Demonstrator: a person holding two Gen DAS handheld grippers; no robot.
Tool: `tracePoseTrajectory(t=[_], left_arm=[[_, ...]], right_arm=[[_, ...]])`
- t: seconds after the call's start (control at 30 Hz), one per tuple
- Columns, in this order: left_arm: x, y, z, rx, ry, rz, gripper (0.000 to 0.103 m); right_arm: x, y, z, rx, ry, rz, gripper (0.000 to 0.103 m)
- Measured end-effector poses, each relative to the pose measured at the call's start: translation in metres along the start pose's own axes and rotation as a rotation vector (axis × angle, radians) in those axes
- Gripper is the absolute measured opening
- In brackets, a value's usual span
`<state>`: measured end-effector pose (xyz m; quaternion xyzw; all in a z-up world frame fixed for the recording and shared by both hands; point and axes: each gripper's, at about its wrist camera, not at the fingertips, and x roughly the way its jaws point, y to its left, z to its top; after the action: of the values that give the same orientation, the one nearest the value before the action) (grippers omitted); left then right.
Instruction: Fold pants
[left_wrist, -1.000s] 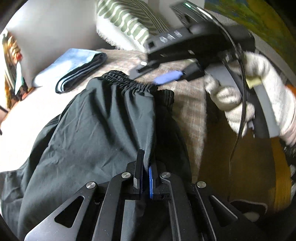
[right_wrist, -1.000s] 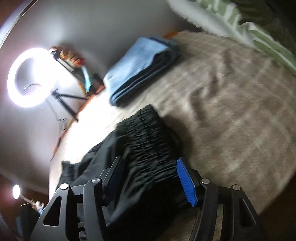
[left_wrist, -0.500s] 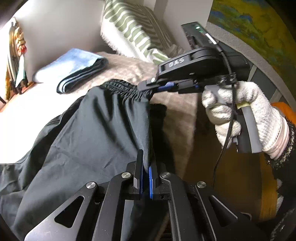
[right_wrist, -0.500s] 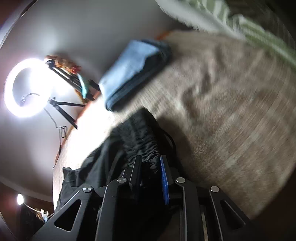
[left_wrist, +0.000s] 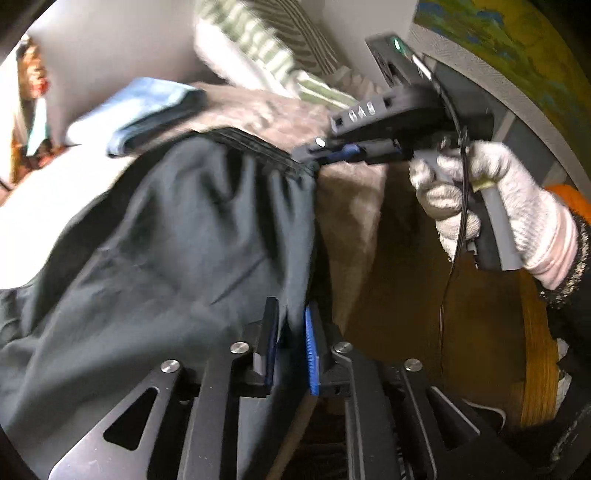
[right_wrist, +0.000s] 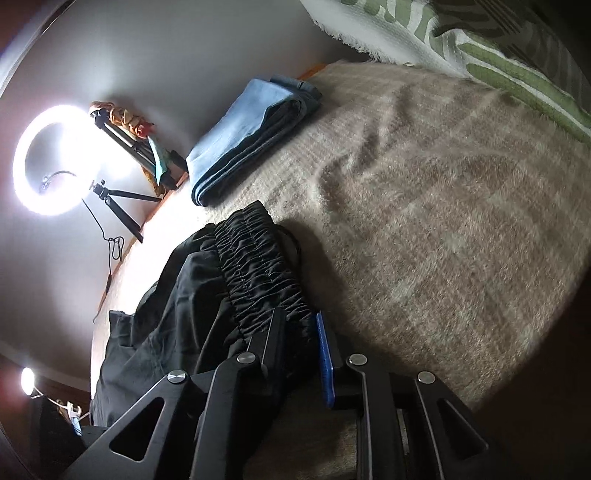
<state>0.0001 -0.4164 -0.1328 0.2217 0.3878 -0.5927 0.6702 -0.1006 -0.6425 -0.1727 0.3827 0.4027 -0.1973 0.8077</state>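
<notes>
Black pants (left_wrist: 166, 240) lie spread on a beige checked blanket (right_wrist: 424, 221), elastic waistband (right_wrist: 258, 273) towards the far end. My left gripper (left_wrist: 291, 332) stands at the pants' side edge; its jaws are opening, and a fold of fabric hangs loosely in the narrow gap. My right gripper (right_wrist: 299, 332) has the bunched waistband corner pressed between its pads, though its jaws are opening slightly. In the left wrist view the right gripper (left_wrist: 314, 157), held by a white-gloved hand (left_wrist: 498, 206), pulls that corner taut.
A folded blue and dark cloth pile (right_wrist: 247, 136) lies at the blanket's far edge. A green-striped white throw (right_wrist: 480, 48) lies behind it. A lit ring light (right_wrist: 48, 158) on a tripod stands by the wall. The bed's edge drops off beside the pants (left_wrist: 388, 277).
The right gripper went from wide open to shut on the waistband corner and drew it sideways. The left jaws, shut on the fabric edge before, have parted a little.
</notes>
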Motion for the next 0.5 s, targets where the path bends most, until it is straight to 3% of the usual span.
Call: tracePoseTrajectory(t=[0.13,0.33,0.5], left_arm=[[-0.055,0.027,-0.018,-0.079,-0.061,0.036,0.020],[-0.156,0.081,-0.075,-0.184,-0.109,0.217,0.024],[-0.195,0.101,-0.139,-0.257,-0.045,0.317,0.025]], right_arm=[[-0.015,0.013,-0.004,-0.052,-0.030,-0.053,0.041],[-0.050,0.047,-0.034,-0.175,-0.090,-0.054,0.044],[-0.044,0.100,-0.073,-0.371,-0.035,0.033,0.044]])
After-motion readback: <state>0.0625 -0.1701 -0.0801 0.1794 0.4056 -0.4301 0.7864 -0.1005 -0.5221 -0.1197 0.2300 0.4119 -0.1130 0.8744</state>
